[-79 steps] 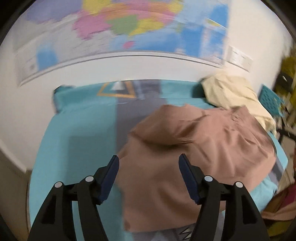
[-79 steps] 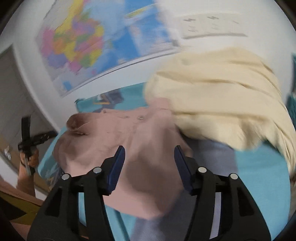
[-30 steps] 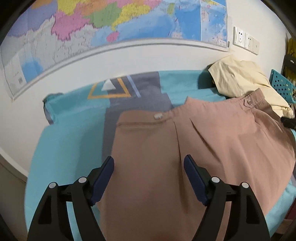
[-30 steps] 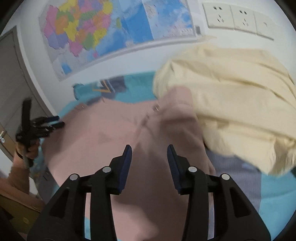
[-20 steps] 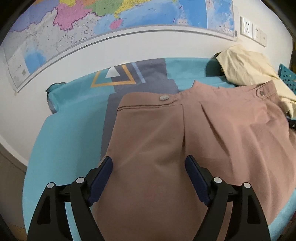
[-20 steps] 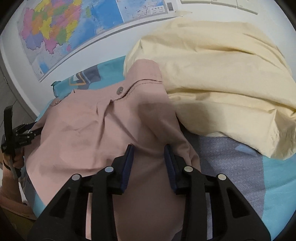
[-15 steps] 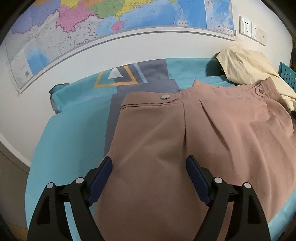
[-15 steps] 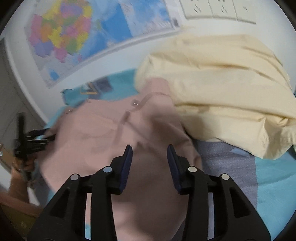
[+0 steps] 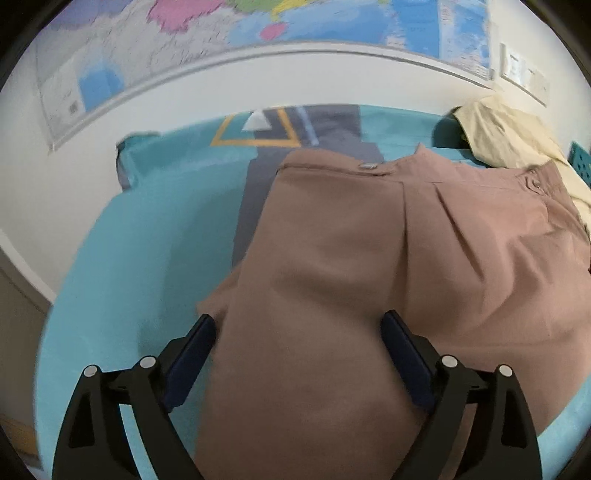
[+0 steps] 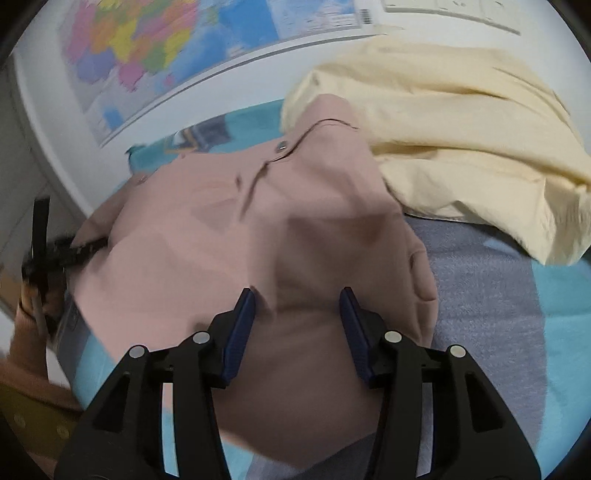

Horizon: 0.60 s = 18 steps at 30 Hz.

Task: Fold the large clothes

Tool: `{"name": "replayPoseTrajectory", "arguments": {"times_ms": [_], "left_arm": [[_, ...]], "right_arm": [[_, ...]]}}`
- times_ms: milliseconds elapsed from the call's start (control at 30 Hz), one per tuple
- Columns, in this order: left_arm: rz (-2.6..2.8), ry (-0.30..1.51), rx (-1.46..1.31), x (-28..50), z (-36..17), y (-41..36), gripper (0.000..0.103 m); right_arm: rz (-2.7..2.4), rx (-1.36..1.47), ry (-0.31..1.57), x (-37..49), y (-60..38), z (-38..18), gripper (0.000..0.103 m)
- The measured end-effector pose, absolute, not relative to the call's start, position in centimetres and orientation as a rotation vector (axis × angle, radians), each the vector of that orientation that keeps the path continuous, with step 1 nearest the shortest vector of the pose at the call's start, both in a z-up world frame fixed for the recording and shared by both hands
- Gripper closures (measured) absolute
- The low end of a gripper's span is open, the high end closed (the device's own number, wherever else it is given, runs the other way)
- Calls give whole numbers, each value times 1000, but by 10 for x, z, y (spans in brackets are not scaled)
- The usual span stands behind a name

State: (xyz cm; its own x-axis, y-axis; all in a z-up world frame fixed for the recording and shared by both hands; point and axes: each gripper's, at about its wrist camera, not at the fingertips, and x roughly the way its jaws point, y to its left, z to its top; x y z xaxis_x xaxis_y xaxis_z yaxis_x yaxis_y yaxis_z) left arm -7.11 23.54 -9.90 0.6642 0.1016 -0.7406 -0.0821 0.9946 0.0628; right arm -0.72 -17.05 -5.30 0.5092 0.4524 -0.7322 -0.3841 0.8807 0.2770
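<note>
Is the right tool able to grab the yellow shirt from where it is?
Probably yes. The right tool hangs opening over the pink garment; the yellow shirt lies uncovered beyond, nothing blocking.

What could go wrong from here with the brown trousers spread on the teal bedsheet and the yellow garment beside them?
The brown pleated trousers overlap the heaped pale yellow garment at the waistband corner, so a fold may drag it along. Both the left gripper and right gripper are opening over loose cloth; a careless regrasp could bunch layers. The fabric still shows wrinkles.

skirt (image 9: 369, 258): matt brown cloth | bedsheet (image 9: 147, 240): smooth teal cloth | map (image 9: 332, 22): glossy paper
</note>
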Motion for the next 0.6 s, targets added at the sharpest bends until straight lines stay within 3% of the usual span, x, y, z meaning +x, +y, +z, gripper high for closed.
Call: {"name": "replayPoseTrajectory", "arguments": {"times_ms": [367, 600], "left_arm": [[92, 739, 43, -115, -79, 228, 16], [94, 816, 37, -112, -100, 224, 14]], "right_arm": [[637, 52, 796, -46, -156, -7, 55], [629, -12, 909, -31, -129, -41, 56]]}}
